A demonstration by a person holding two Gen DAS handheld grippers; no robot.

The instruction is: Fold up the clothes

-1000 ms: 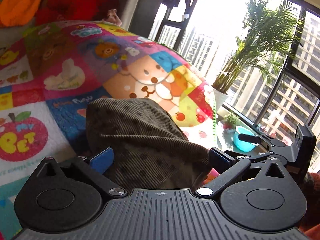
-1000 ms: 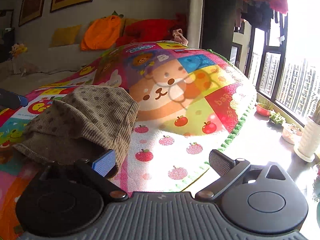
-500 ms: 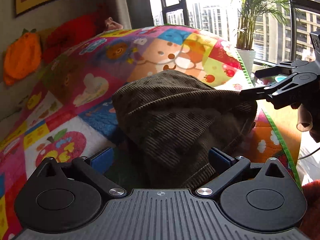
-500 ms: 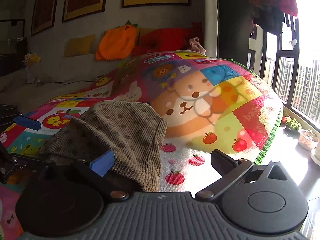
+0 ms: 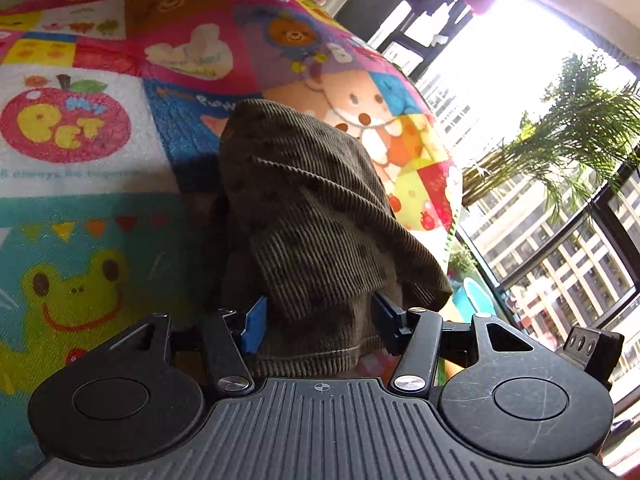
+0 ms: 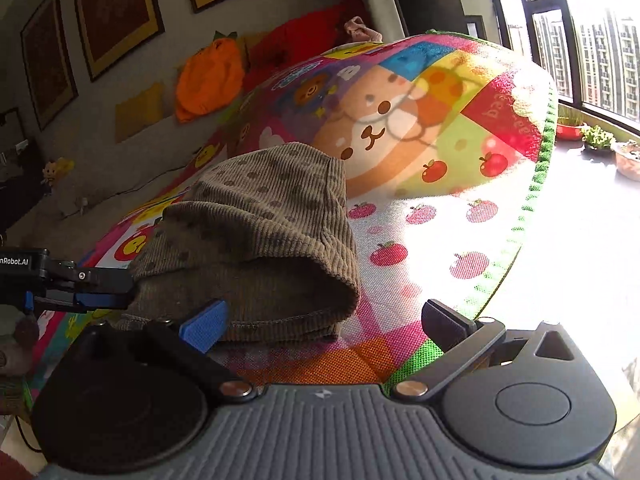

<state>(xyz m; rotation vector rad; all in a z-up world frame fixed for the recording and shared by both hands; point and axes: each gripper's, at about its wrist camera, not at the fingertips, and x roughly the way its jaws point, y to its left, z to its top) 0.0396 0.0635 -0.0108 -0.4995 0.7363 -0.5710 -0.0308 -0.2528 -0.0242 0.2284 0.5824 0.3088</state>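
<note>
Both jaws changed: left gripper [image 5: 318, 320] now clenched on folded brown garment [image 5: 316, 216]; right gripper [image 6: 324, 322] released, off it, near mat [image 6: 460, 208] edge.

The lower part of the brown corduroy garment [image 5: 304, 216] was hidden behind the body of the left gripper [image 5: 318, 320], so its near hem and how it lay between the blue pads could not be seen fully. In the right wrist view the left gripper [image 6: 80, 284] was cut off by the left edge and its fingertips went behind the folded cloth [image 6: 256, 240], so it was perhaps closing on the fabric, but this could not be told. The window area [image 6: 600, 40] was washed out by strong light, and the small pots on the sill [image 6: 600, 140] were too small to make out.
</note>
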